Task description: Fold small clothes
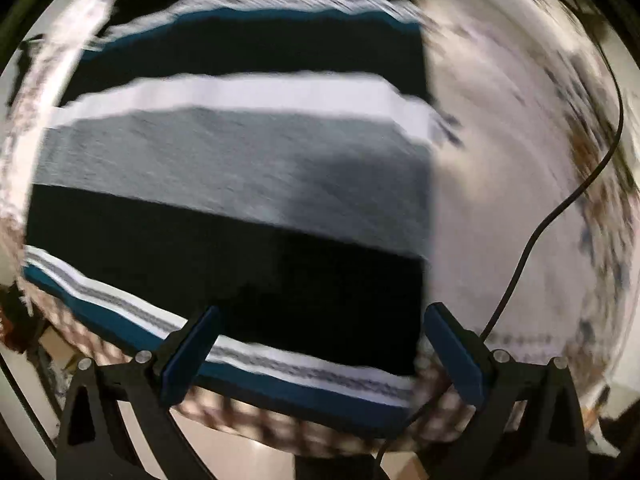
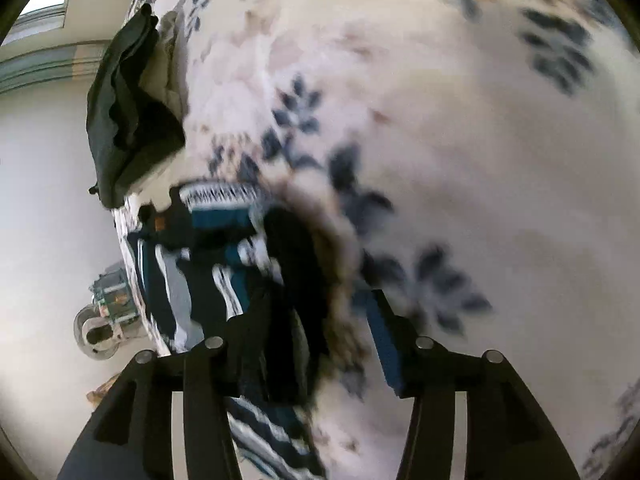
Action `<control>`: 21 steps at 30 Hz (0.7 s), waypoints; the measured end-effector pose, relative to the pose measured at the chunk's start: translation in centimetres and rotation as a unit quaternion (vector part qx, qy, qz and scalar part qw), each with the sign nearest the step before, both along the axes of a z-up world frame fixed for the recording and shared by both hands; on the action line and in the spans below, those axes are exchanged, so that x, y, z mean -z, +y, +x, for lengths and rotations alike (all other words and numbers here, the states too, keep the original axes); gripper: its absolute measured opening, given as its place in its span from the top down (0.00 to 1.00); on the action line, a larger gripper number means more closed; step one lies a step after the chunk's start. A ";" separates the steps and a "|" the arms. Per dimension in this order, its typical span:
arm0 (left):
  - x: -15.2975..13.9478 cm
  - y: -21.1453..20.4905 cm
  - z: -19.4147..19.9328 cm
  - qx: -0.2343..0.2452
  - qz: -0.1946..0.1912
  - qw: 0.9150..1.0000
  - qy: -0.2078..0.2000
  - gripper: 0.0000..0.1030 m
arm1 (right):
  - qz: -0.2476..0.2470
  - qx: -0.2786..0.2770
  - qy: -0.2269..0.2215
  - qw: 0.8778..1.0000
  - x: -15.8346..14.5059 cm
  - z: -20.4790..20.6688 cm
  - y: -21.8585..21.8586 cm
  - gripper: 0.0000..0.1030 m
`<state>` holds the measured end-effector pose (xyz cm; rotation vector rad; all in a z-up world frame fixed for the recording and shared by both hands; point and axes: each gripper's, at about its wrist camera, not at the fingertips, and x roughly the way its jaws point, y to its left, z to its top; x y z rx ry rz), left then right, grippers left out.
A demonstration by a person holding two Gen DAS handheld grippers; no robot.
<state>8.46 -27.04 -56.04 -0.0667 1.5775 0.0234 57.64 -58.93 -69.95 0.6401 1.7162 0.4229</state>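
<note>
A striped garment in black, white, grey and teal lies flat on a white flower-print cloth, its right edge straight. My left gripper is open, its blue fingers just above the garment's near hem, holding nothing. In the right wrist view the same garment lies bunched and partly folded at the cloth's left edge. My right gripper is open, its jaws either side of a black fold of the garment. Both views are motion-blurred.
A dark crumpled garment lies over pale cloth at the far edge of the flowered surface. A black cable crosses the cloth right of the striped garment. A small fan-like device stands on the floor below.
</note>
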 end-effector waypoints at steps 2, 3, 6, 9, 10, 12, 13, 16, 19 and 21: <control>0.9 -1.6 -0.2 0.015 -0.014 1.000 0.008 0.00 | 0.003 -0.007 0.015 1.000 -0.2 -1.0 -1.4 0.49; 1.6 -2.6 -0.2 0.029 -0.013 0.999 0.007 0.00 | 0.003 -0.006 0.022 1.000 -0.2 -1.4 -1.7 0.49; 3.1 -4.4 0.1 0.071 0.002 0.997 0.005 0.14 | 0.008 -0.010 0.024 1.000 0.2 -2.1 -2.0 0.49; 3.4 -5.6 0.0 0.108 0.019 0.994 -0.013 0.78 | 0.030 -0.004 0.012 0.999 1.0 -1.5 -0.9 0.49; 3.3 -5.9 -0.1 0.116 0.024 0.993 -0.018 0.82 | 0.040 0.001 0.011 0.999 1.3 -1.1 -0.5 0.49; 2.7 -6.3 -0.5 0.130 0.032 0.991 -0.030 0.93 | 0.059 0.017 0.000 0.998 2.1 -0.1 0.6 0.49; 2.5 -6.3 -0.6 0.131 0.030 0.990 -0.033 0.94 | 0.065 0.025 0.000 0.998 2.6 0.4 1.1 0.49; 1.6 -6.1 -0.9 0.136 0.025 0.989 -0.044 0.96 | 0.075 0.052 0.004 0.996 3.7 0.9 2.5 0.80; 0.7 -6.1 -1.5 0.132 0.018 0.990 -0.047 0.96 | 0.049 0.054 -0.018 0.997 3.3 0.8 3.2 0.90; 0.5 -6.2 -1.7 0.132 0.015 0.990 -0.049 0.96 | 0.028 0.064 -0.036 0.997 2.2 0.5 2.4 0.93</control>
